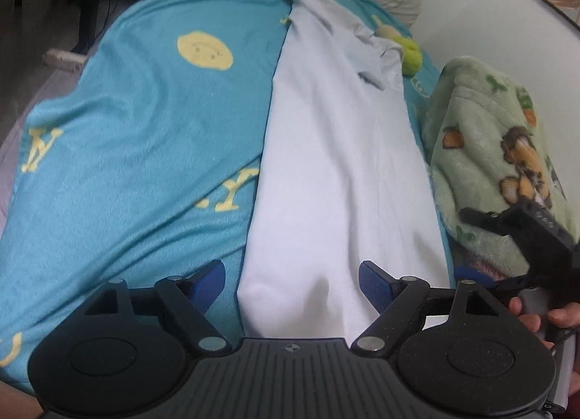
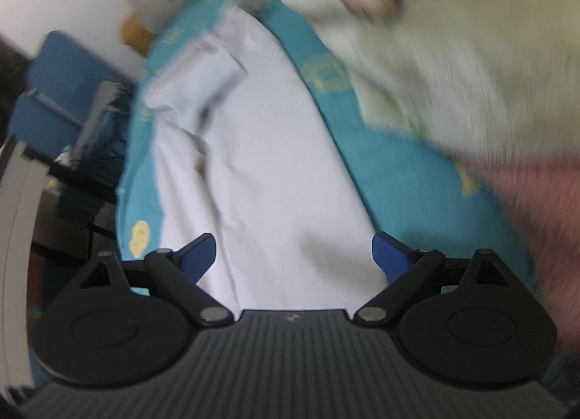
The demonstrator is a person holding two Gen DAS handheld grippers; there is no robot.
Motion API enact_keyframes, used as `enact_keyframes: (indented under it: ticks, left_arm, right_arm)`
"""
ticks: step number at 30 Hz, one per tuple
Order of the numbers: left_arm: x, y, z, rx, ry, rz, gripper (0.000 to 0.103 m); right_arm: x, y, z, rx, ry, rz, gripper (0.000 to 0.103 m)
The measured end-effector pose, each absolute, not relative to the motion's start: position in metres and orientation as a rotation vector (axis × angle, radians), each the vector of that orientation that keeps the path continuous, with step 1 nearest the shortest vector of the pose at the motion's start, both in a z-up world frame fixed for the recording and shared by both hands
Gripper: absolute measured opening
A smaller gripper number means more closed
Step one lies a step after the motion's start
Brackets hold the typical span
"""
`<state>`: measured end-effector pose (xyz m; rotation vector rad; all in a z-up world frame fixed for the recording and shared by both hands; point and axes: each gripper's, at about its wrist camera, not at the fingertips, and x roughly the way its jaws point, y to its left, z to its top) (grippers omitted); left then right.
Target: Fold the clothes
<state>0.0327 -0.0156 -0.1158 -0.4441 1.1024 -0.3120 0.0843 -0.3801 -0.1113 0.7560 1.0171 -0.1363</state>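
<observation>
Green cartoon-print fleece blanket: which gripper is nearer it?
Right. In the left wrist view the right gripper overlaps the green fleece blanket, though contact is unclear. The left gripper is beside it, open over the white garment.

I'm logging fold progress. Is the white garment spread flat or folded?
Folded lengthwise: the white garment lies as a narrow strip on the teal bedspread, one sleeve tucked on top.
</observation>
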Motion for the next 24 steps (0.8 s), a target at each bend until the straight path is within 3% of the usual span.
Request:
enact_keyframes:
  ticks: [11,13,17,21,23,24]
  left_arm:
    - [0.024,-0.016,-0.137,-0.553,1.25,-0.446,0.073]
    - [0.021,-0.015,-0.137,-0.549,1.258,-0.441,0.067]
    - [0.017,-0.017,-0.137,-0.531,1.269,-0.458,0.043]
    - [0.013,-0.015,-0.132,-0.532,1.24,-0.463,0.011]
    - [0.011,-0.014,-0.128,-0.533,1.221,-0.466,0.008]
    - [0.01,-0.014,-0.127,-0.536,1.21,-0.465,0.006]
  right_arm:
    - [0.082,-0.361,-0.131,0.665,1.234,-0.374,0.094]
    - [0.08,-0.352,-0.131,0.626,1.282,-0.352,0.097]
    - [0.069,-0.337,-0.132,0.615,1.361,-0.277,0.096]
    - [0.063,-0.321,-0.128,0.521,1.392,-0.201,0.08]
    - [0.059,-0.313,-0.124,0.457,1.39,-0.181,0.067]
    - [0.057,-0.309,-0.122,0.425,1.388,-0.172,0.051]
